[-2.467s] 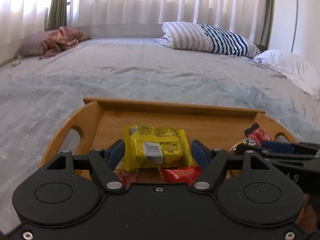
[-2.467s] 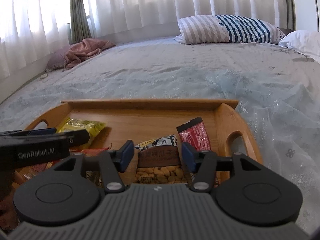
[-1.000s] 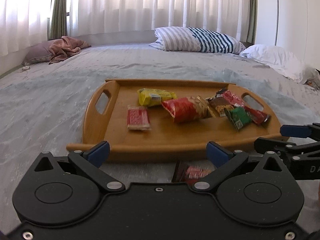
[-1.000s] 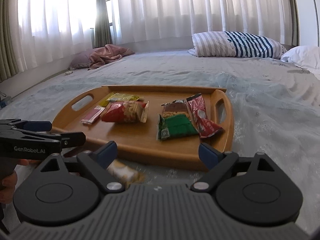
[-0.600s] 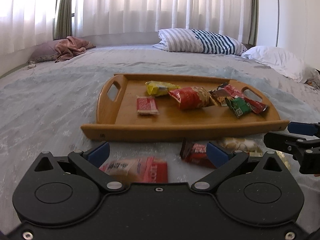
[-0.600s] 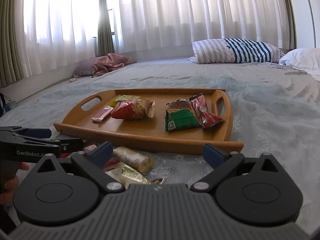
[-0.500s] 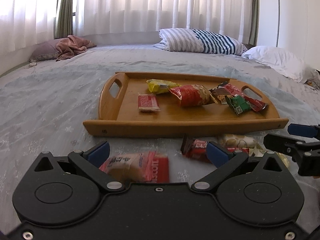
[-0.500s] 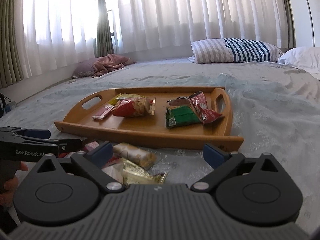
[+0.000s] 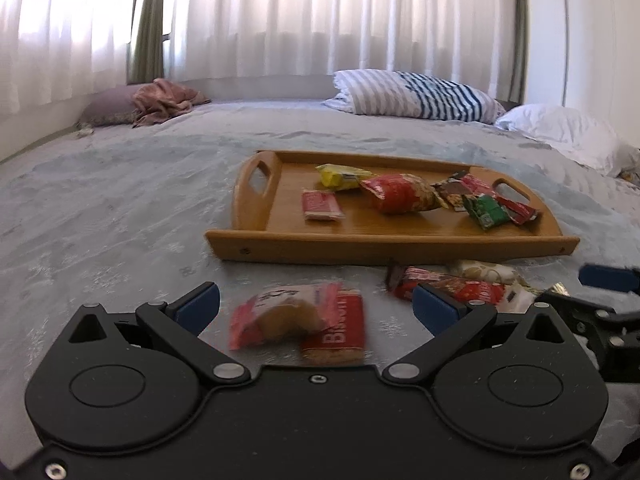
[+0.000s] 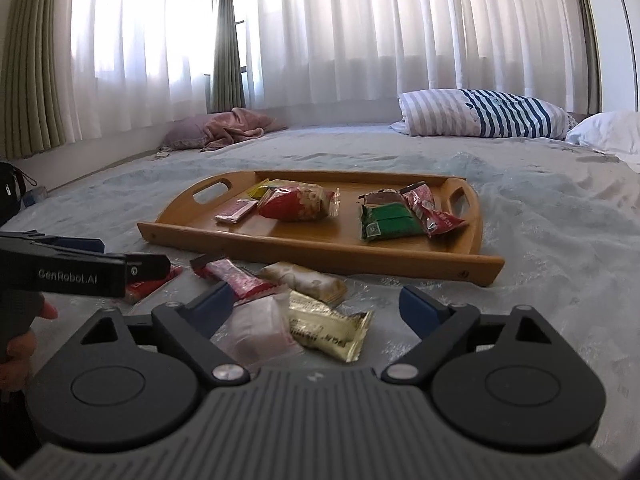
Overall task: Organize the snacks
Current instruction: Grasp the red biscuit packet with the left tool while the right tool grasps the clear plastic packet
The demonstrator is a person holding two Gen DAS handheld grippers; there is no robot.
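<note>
A wooden tray (image 9: 392, 246) (image 10: 320, 256) lies on the bed and holds several snack packs, among them a red bag (image 9: 396, 194) (image 10: 298, 202) and a green pack (image 9: 486, 210) (image 10: 390, 222). More packs lie loose on the bedspread in front of it. My left gripper (image 9: 316, 304) (image 10: 160, 266) is open over a red biscuit pack (image 9: 296, 320). My right gripper (image 10: 318, 304) has its jaws wide and closing, with a pale pink pack (image 10: 260, 328) and a gold pack (image 10: 328, 328) between them, untouched. A red bar (image 10: 236, 276) and a beige pack (image 10: 304, 280) lie just beyond.
The grey bedspread (image 9: 120, 208) stretches all around the tray. A striped pillow (image 9: 416, 98) and a white pillow (image 9: 560, 132) lie at the far right. A pink blanket (image 10: 236, 128) is bunched at the far left. A hand (image 10: 20, 344) grips the left tool.
Both grippers have drawn back from the tray, which now sits farther off. The loose packs in front of it have come between the fingers of both grippers.
</note>
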